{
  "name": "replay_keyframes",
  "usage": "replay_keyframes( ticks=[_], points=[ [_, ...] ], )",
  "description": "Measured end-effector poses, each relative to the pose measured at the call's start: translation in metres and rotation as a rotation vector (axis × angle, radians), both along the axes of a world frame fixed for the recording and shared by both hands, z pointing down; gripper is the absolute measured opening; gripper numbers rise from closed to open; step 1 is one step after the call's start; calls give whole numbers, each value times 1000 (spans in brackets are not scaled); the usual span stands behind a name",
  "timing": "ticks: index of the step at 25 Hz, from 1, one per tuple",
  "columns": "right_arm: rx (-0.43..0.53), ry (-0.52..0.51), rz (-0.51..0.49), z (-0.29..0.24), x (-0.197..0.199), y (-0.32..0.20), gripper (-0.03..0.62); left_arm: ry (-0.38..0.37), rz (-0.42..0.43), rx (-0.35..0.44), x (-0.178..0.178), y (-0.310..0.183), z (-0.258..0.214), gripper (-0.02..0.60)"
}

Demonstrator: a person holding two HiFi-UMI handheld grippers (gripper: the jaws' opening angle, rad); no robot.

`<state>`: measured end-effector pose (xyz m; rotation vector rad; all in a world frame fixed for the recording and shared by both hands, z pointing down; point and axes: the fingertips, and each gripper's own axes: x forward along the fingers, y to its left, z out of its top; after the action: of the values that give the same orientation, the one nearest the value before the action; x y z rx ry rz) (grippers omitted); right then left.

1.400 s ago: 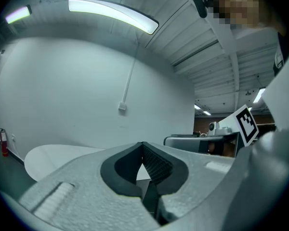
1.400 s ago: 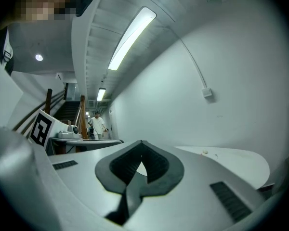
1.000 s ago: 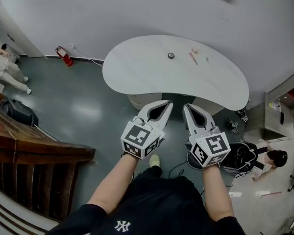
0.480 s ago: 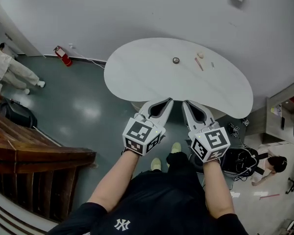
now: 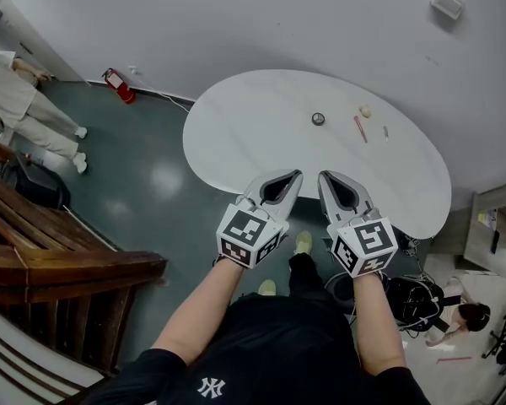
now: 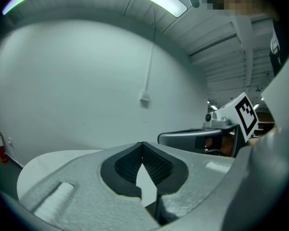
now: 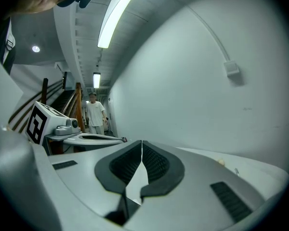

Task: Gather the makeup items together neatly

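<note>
A white rounded table (image 5: 261, 133) stands ahead against the wall. On its far right part lie the makeup items: a small dark round compact (image 5: 318, 119), a pale round sponge (image 5: 366, 110), a pink stick (image 5: 359, 129) and a thin small item (image 5: 385, 132). My left gripper (image 5: 292, 176) and right gripper (image 5: 326, 178) hover side by side at the table's near edge, well short of the items. Both have their jaws closed tip to tip with nothing between them. In the right gripper view the sponge (image 7: 221, 162) shows small on the tabletop (image 7: 260, 170).
A wooden stair rail (image 5: 59, 264) runs at the left. A red fire extinguisher (image 5: 118, 85) sits by the wall. A person in white (image 5: 21, 99) stands at the far left. Bags and cables (image 5: 413, 298) lie on the floor at the right, near another person (image 5: 468, 317).
Both grippers and the person have moved forward toward the table, which now lies closer. The person in white at the left has come further into view.
</note>
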<state>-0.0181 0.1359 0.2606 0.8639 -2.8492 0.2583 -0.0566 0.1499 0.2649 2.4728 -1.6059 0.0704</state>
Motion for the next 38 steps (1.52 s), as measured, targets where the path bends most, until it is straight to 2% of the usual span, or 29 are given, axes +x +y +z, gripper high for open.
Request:
replay_keyframes(
  ticks=[14, 19, 25, 29, 38],
  points=[
    [-28, 129, -196, 43, -22, -138, 21, 26, -154, -71, -19, -137, 36, 8],
    [-55, 189, -212, 71, -23, -167, 57, 11, -166, -96, -20, -163, 55, 8],
    [-63, 309, -225, 117, -32, -196, 101, 6, -159, -124, -30, -187, 86, 8],
    [-105, 378, -230, 155, -39, -220, 118, -7, -142, -137, -37, -209, 112, 8],
    [-160, 515, -231, 229, -56, -265, 149, 12, -129, -194, -57, -252, 173, 8]
  ],
)
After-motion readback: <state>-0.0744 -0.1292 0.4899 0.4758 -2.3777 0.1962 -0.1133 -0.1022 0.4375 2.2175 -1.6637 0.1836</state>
